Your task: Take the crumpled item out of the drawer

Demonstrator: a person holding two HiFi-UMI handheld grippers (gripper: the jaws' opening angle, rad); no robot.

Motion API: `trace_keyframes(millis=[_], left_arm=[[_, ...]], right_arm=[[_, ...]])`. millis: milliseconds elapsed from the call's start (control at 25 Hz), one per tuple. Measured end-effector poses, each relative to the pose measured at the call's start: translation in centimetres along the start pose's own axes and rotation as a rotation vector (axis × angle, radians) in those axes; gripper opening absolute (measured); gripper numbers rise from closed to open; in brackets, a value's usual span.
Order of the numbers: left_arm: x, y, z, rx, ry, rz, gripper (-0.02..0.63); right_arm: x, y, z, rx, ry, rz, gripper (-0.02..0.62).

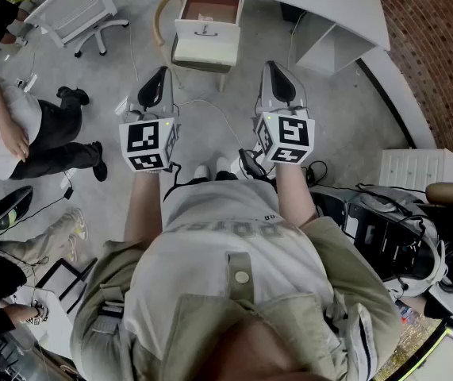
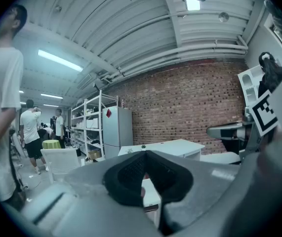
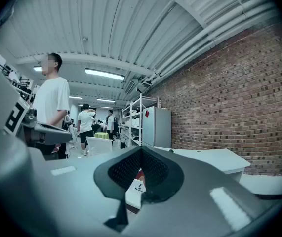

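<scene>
The task is at the approach step, and nothing has been picked up yet. The drawer [image 1: 207,32] stands pulled open, its reddish inside facing up. The crumpled item should lie in it, but from this far it cannot be made out. The left claw [image 1: 159,74] and the right claw [image 1: 272,68] are both closed tight with nothing between the jaws. They are held side by side, aimed toward the drawer and well short of it.

The next move likely calls for stepping up to the drawer, parting one claw's jaws and reaching in over the drawer's front panel. Bare floor [image 1: 210,137] lies in front of the drawer, crossed by a thin cable [image 1: 210,103] that could catch a foot. A white worktop [image 1: 305,2] overhangs behind and right of the drawer, and a white chair [image 1: 75,10] stands to its left. The straight-on path looks open.
</scene>
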State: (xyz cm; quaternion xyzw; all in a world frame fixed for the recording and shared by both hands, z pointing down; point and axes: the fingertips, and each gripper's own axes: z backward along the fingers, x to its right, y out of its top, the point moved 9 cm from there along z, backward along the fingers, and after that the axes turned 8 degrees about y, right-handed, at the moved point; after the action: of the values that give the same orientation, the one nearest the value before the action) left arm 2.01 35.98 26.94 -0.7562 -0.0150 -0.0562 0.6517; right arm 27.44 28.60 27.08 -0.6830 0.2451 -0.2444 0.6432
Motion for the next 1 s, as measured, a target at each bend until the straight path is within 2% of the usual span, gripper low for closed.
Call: trace_keyframes(millis=[440,640,840,1000], left_arm=[[1.0,0.6,-0.4,-0.006,0.007,0.0,0.008],[3.4,2.2,0.6,-0.014,0.027,-0.01,0.008],[2.8,1.8,-2.1,-0.026,0.031,0.001,0.008],[2.7,1.1,-3.1,-0.032,0.057,0.001,0.008]], right_arm=[[1.1,0.6,0.3,0.003,0.011,0.008,0.002],[2.8,1.7,2.1,0.009,0.031,0.004,0.002],[4.1,1.2,-0.3,-0.008,0.04,-0.002,0.002],[5.3,0.4,-1.5,0.025,0.064,-0.06,0.003]])
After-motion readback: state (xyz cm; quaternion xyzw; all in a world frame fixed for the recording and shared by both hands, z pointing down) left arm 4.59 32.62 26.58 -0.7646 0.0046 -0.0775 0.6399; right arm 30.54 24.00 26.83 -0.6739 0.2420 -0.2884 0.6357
